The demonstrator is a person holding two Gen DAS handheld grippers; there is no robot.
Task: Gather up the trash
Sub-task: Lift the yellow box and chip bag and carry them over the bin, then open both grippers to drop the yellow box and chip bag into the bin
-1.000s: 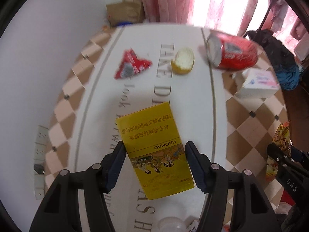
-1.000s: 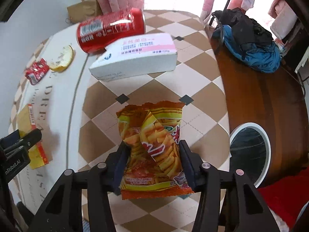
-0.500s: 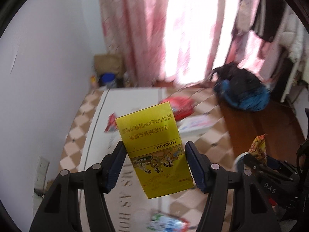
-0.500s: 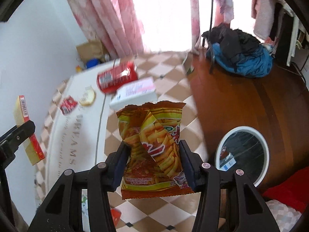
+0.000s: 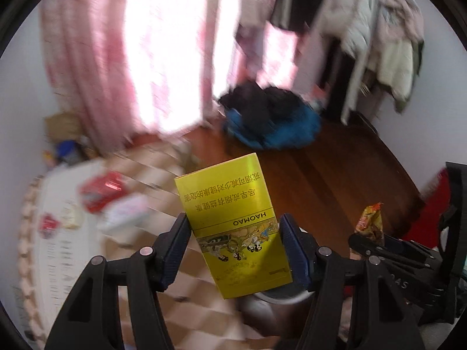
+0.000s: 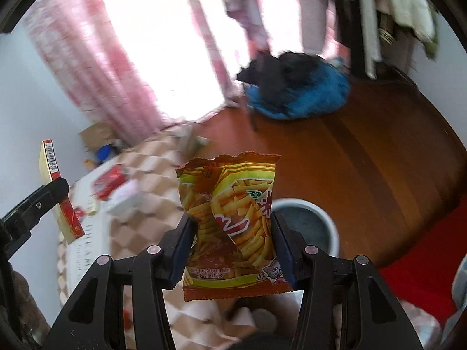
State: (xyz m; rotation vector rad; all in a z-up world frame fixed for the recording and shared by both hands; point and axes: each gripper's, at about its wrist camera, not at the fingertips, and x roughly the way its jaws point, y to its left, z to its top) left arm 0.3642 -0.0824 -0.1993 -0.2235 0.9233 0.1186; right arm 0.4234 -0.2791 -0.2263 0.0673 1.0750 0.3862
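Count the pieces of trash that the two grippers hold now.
2. The yellow box is clamped in the left gripper; the snack bag is in the right gripper. More trash, blurred, lies on the table behind.

Colours and patterns recorded

Cigarette box [image 5: 233, 227]: yellow, cartoon print. Snack bag [image 6: 233, 227]: orange-yellow, fries pictured. Curtains [image 6: 96, 58]: pink, mottled. Floor tiles [image 6: 140, 233]: tan-and-white checks. Bin [image 6: 315, 221]: white-rimmed.

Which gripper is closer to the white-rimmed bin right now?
Right. The right gripper, shut on the snack bag, hangs just beside the bin; the left gripper, holding the yellow box, is farther off.
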